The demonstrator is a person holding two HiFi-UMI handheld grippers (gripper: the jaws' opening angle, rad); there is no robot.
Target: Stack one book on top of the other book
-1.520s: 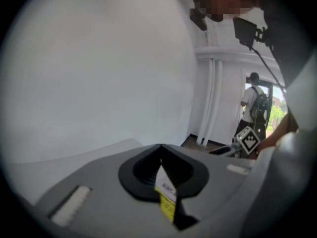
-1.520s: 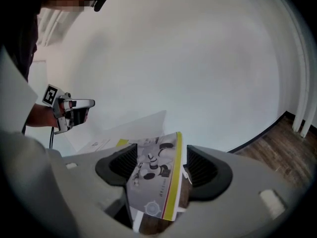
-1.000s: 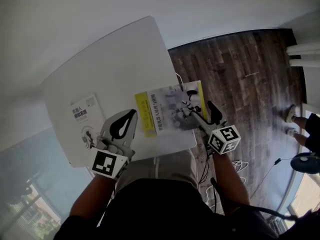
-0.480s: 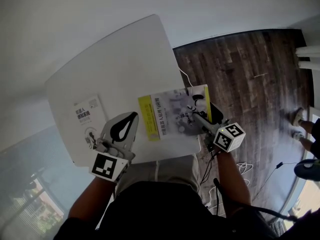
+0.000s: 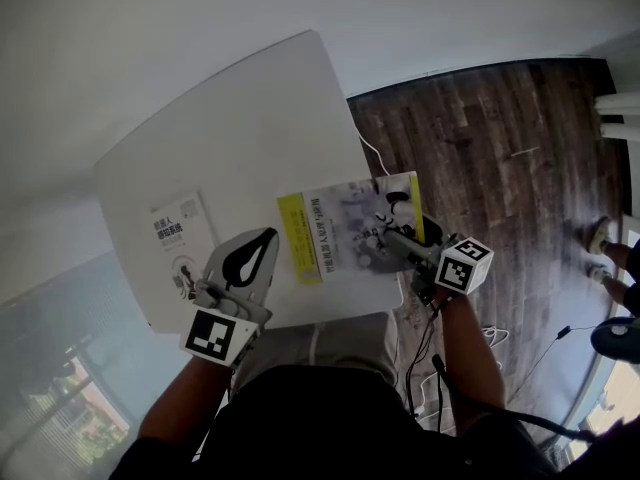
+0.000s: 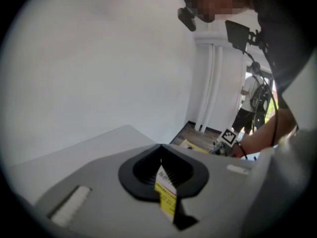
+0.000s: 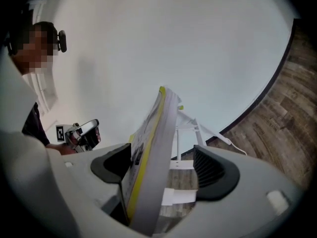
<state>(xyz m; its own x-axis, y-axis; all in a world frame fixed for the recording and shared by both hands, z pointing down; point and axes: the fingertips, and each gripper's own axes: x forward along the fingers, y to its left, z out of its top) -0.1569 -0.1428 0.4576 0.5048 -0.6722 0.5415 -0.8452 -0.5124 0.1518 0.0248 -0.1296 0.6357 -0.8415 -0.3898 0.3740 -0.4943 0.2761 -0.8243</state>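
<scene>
The book (image 5: 345, 230) lies between the right gripper's (image 7: 163, 168) wide jaws, which have just been opening, and touches only the left-hand pad. The left gripper (image 5: 262, 240), jaws together, hovers near the book's lower-left corner.

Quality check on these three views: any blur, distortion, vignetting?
Head view: mostly sharp, table edges slightly bowed by the wide lens, lower left corner hazy. Left gripper view: dark round vignette, foreground soft. Right gripper view: same vignette, book edge close and blurred, floor line curved.
</scene>
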